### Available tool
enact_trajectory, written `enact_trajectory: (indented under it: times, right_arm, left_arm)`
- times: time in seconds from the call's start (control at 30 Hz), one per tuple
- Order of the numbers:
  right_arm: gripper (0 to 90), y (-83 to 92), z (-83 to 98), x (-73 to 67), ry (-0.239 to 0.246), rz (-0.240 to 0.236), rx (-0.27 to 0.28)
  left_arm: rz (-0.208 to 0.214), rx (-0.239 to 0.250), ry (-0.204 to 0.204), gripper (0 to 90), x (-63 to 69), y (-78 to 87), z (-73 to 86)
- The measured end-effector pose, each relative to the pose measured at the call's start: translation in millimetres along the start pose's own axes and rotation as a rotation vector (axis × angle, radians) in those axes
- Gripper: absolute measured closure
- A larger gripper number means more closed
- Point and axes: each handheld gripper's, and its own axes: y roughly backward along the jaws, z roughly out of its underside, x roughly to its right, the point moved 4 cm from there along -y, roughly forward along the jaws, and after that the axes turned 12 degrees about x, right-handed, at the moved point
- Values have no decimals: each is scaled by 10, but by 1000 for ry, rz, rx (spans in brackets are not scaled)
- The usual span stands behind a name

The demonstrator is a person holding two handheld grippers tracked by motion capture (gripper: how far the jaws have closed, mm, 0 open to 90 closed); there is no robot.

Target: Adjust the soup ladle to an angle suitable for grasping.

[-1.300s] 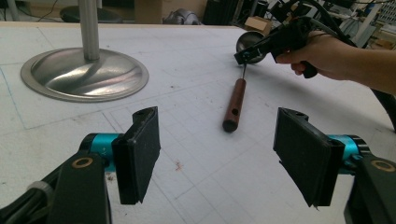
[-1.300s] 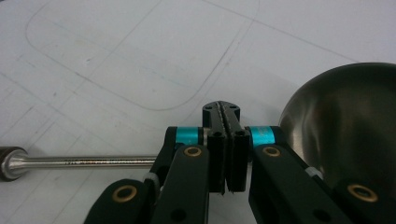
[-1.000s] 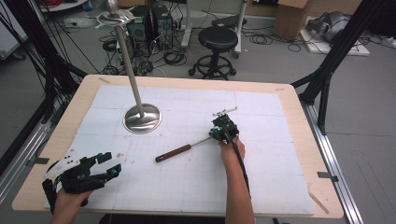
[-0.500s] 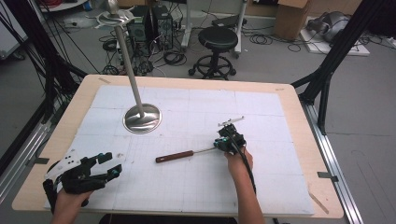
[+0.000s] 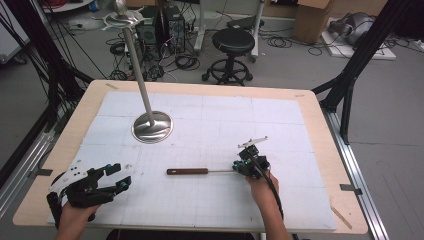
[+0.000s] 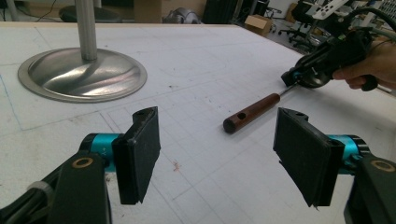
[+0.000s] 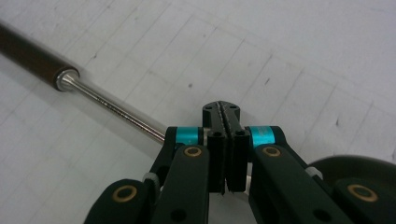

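A tool with a brown wooden handle [image 5: 187, 171] and a thin metal shaft lies flat at mid-table, parallel to the front edge. My right gripper [image 5: 237, 169] is shut at the shaft's right end, and the hand behind it rests on the table. In the right gripper view the jaws of this gripper [image 7: 226, 112] are pressed together, and the shaft [image 7: 112, 109] runs in under them from the upper left; its tip is hidden. My left gripper [image 5: 119, 176] stands open and empty at the near left. From the left gripper [image 6: 217, 154], the handle [image 6: 252, 112] lies ahead between the jaws.
A metal stand with a round base [image 5: 152, 127] and a tall pole stands at the back left of the white gridded mat [image 5: 280, 125]. The same base [image 6: 81, 74] fills the upper left of the left gripper view. A stool and cables lie beyond the table.
My right gripper has moved right and toward the near edge, taking the shaft's end with it. The tool has swung from slanted to level. The left gripper stays put.
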Motion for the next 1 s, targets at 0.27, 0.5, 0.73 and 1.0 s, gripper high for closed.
enact_trajectory:
  times: [0.27,0.5,0.73,1.0]
  right_arm:
    - [892,116,102,-94,9,-31,-31]
    - [819,336,133,-239,12,-70,24]
    - [799,807,201,-144,-12,-56,278]
    - [756,1190,413,160,-70,41,424]
  left_arm:
    - [20,-19,-17,407,30,-28,17]
    - [18,-43,-27,427,95,-100,40]
    - [72,-138,-83,706,216,-251,130]
    - [67,-212,-88,811,343,-573,254]
